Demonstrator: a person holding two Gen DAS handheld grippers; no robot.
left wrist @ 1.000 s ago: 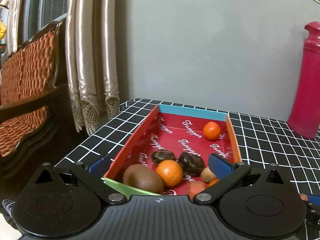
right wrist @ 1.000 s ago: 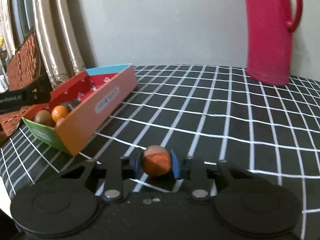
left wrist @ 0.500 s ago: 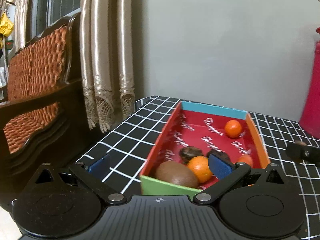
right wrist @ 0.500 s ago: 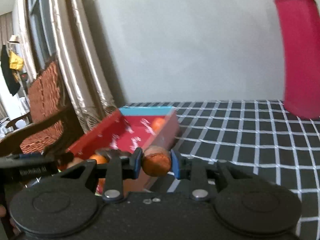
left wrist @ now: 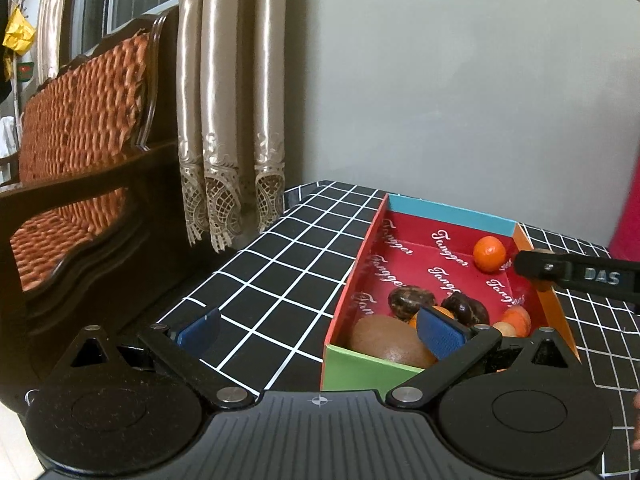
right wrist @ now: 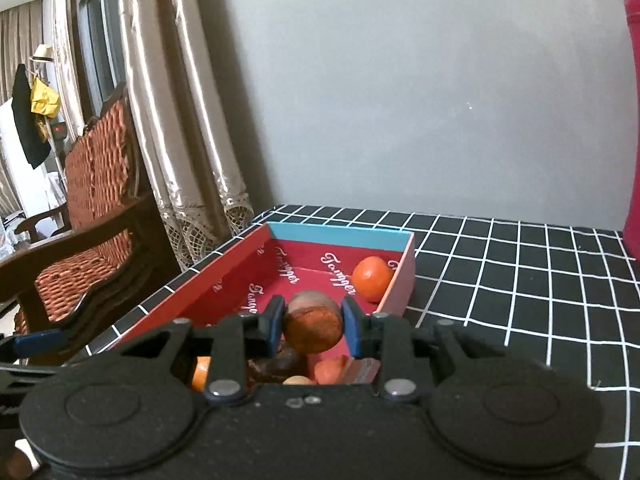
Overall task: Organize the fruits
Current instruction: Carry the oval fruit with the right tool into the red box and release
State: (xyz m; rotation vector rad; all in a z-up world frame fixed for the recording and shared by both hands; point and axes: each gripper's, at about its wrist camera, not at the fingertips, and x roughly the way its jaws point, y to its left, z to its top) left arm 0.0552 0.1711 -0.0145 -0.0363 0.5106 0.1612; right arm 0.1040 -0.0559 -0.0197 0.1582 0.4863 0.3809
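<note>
A red cardboard box point(left wrist: 452, 213) with a blue far wall sits on the black grid tablecloth. It holds an orange point(left wrist: 489, 253), a kiwi point(left wrist: 390, 339), two dark fruits point(left wrist: 412, 300) and smaller orange fruits. My right gripper point(right wrist: 313, 322) is shut on a small brown-orange fruit point(right wrist: 313, 323) and holds it above the box point(right wrist: 340, 236), over its near half; its finger point(left wrist: 576, 276) shows over the box's right wall in the left wrist view. My left gripper point(left wrist: 320, 332) is open and empty, low at the box's near left corner.
A pink jug point(right wrist: 633, 120) stands at the table's back right. A wooden wicker-backed chair point(left wrist: 80, 152) and curtains point(left wrist: 228, 100) stand left of the table. The table's left edge point(left wrist: 240, 252) is close to the box.
My right gripper carried the fruit from the bare tablecloth leftward to above the box. My left gripper drew back and swung left, so the box now sits to its right.
</note>
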